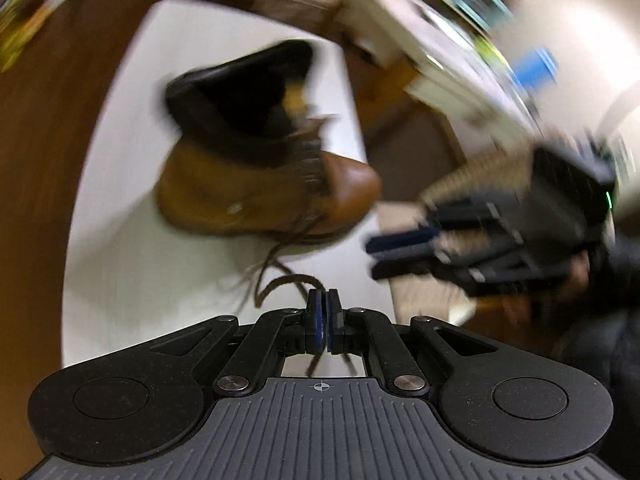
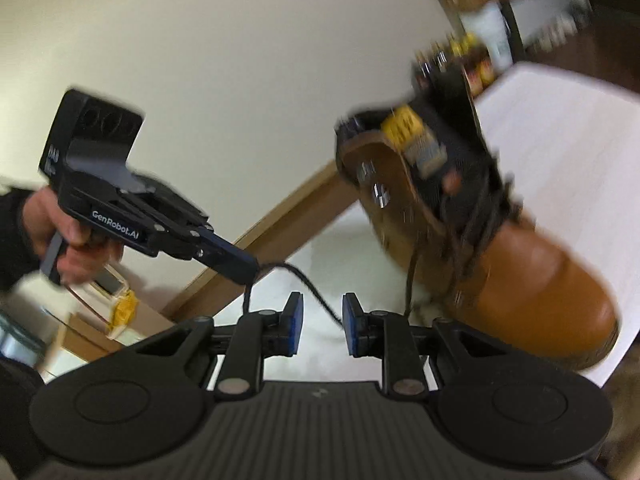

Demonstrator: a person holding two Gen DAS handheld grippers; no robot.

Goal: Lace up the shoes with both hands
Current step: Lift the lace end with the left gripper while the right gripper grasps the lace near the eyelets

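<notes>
Left wrist view: we log a tan boot (image 1: 256,160) on the white tabletop (image 1: 132,264), blurred; left hand-held gripper (image 1: 323,312) clamped on its brown lace (image 1: 280,284).

Right wrist view: right hand-held gripper (image 2: 322,320) parted, empty; boot interior dark, unreadable.

Both views are pretty smeared. The boot (image 1: 256,168) is just a soft brown blob, eyelets unreadable. The shelf clutter (image 1: 472,40) at 1 o'clock is color streaks. The lace (image 1: 316,364) vanishes behind the left gripper's fingers (image 1: 316,320).
</notes>
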